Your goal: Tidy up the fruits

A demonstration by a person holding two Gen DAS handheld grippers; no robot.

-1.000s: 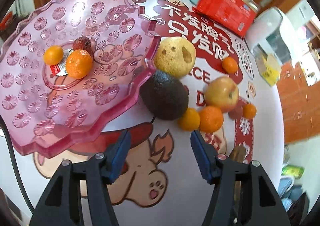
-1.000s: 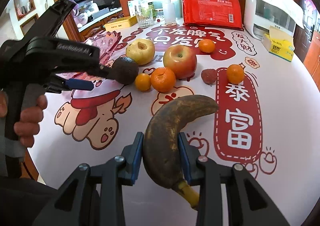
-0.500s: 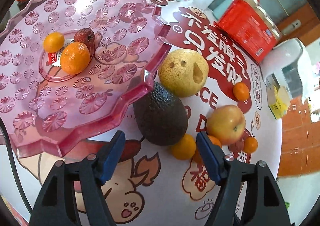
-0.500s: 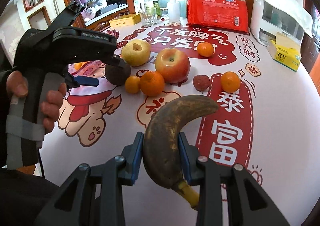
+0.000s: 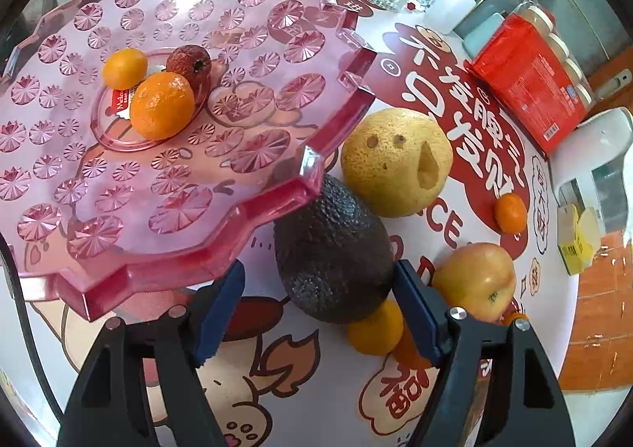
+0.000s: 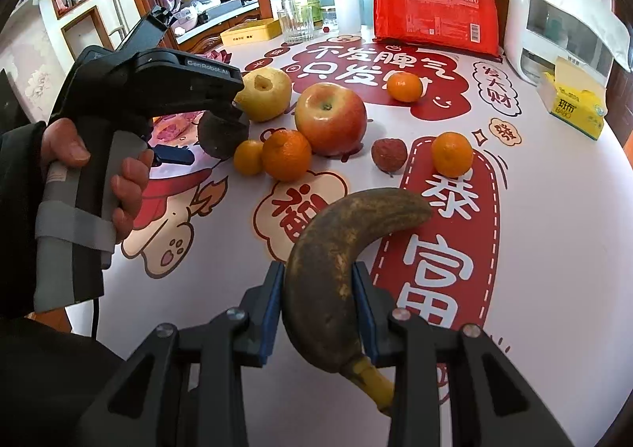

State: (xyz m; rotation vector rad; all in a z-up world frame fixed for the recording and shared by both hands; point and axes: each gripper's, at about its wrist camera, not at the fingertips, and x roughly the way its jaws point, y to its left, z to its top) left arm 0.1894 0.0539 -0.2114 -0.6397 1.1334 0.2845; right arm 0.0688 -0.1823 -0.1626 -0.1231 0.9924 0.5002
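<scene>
Left claw (image 5: 318, 312) opening wider than a second ago and now closing in on the dark, pebbly-skinned avocado (image 5: 334, 253): earlier hanging well short of it, now straddling it, blue pads either side, not yet pressing. Avocado lying on the bench (image 5: 316, 399), tucked against the near rim of the pink, faceted plastic fruit tray (image 5: 198, 257) standing toward the bench's left edge, with the pitted yellow pear (image 5: 395, 162) just behind and a small orange kumquat (image 5: 374, 332) touching its near end. Already resting at the tray's centre: a tangerine, a kumquat and a reddish lychee. Likely meaning: avocado being lined up as the next fruit for the tray. Right claw (image 6: 318, 312) unchanged, clamping narrowly on the blackened, overripe banana (image 6: 344, 249), carrying it above the bench's near edge.
</scene>
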